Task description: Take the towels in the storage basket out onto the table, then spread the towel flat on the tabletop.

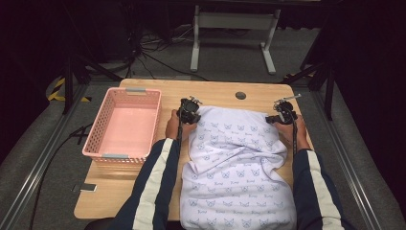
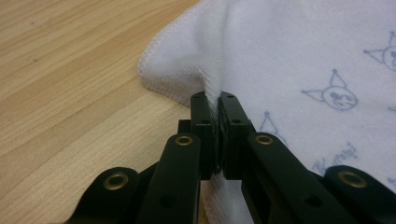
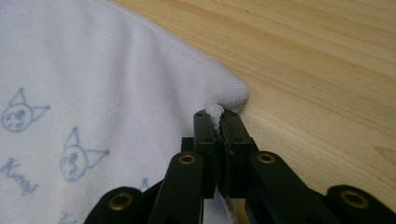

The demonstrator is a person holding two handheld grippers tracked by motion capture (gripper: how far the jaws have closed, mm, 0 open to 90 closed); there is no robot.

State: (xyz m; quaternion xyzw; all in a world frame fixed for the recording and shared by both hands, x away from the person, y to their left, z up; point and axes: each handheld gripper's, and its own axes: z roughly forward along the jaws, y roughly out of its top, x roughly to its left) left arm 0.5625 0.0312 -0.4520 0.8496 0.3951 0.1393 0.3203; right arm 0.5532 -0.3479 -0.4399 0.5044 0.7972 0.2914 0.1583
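The printed towel (image 1: pixel 234 167), white with pale blue cat-face motifs and small script lettering, is spread over the wooden table (image 1: pixel 119 191), with its near end draped over the table's front edge between the person's striped sleeves. A rumpled fold is seen running across its middle. The far left corner is pinched by the left gripper (image 1: pixel 189 114): in the left gripper view a ridge of cloth (image 2: pixel 212 91) is clamped tight between the two black jaws, with the stitched hem curling beside it on the bare wood. The far right corner is gripped in the same way by the right gripper (image 1: pixel 285 115); in the right gripper view a small bunched tuft of towel (image 3: pixel 215 114) is squeezed between the closed jaws, just beside the rounded corner of the hem. To the left of the towel, close to the left gripper yet apart from it, a pink plastic basket (image 1: pixel 105 129) is set on the table.
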